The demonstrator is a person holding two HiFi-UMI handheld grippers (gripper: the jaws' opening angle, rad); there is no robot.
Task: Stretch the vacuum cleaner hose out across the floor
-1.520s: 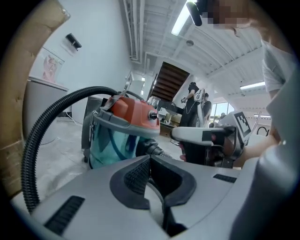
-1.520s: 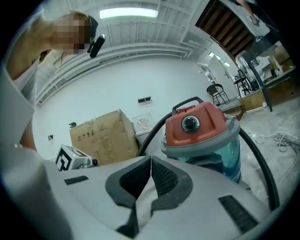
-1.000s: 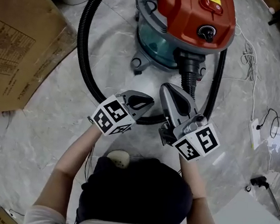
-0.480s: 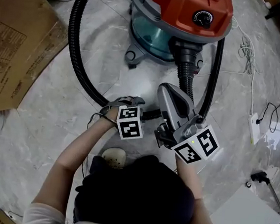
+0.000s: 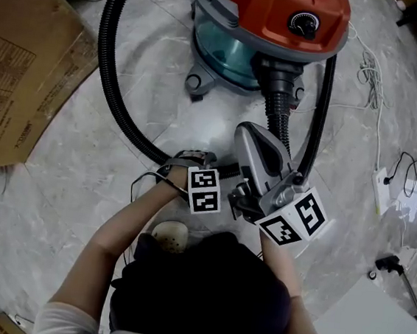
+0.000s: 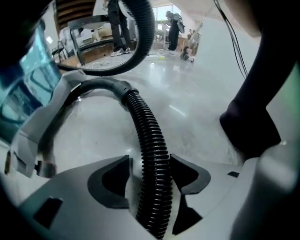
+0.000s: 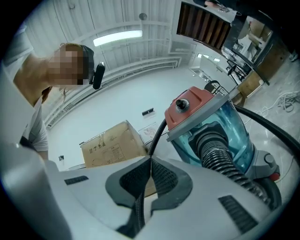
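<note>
Our left gripper (image 5: pixel 189 157) tips steeply down at frame centre. Its jaws sit apart astride the black hose (image 6: pixel 151 140), having just sprung open and eased slightly inward, and a gap shows at one pad. Our right gripper (image 7: pixel 150 161) lies roughly level, jaws together. A second ago the left one hovered higher and flatter. The hose arcs left from the vacuum cleaner (image 5: pixel 284 15) at top. A cardboard box (image 5: pixel 18 76) lies upper left.
</note>
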